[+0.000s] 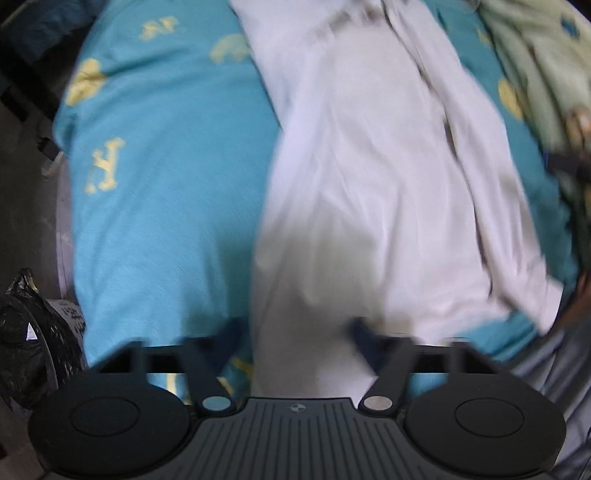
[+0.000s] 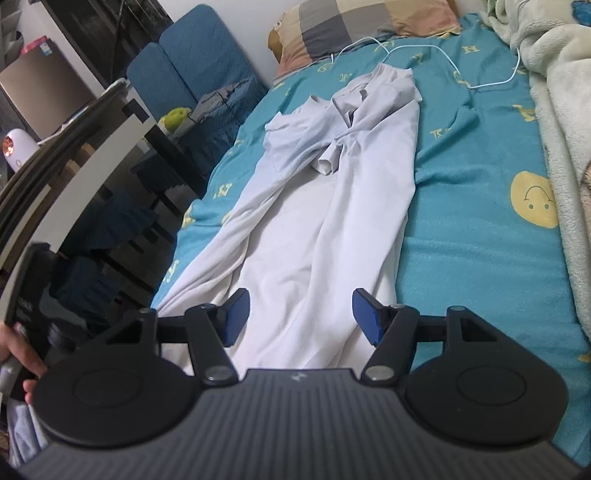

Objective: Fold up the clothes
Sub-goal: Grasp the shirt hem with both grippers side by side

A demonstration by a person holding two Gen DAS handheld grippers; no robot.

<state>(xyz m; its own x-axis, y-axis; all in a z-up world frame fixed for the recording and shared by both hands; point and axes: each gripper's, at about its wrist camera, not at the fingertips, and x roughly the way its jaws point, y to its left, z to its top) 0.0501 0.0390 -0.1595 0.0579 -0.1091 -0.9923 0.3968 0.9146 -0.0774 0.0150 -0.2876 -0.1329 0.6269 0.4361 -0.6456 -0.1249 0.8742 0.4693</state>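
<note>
Shirt (image 2: pixel 332 206) lies lengthwise near the bed's (image 2: pixel 480 258) left edge; right tongs (image 2: pixel 301 314) gape over its hem, left tongs (image 1: pixel 295 332) straddle cloth, grip unclear; pinch both hem corners evenly.

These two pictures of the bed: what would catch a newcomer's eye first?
A pale shirt lies lengthwise down the middle of a turquoise bedsheet printed with yellow smiley faces. The right gripper hangs over the shirt's near end with its blue pads apart. A checked pillow lies at the far end, a cream blanket along the right edge.
</note>
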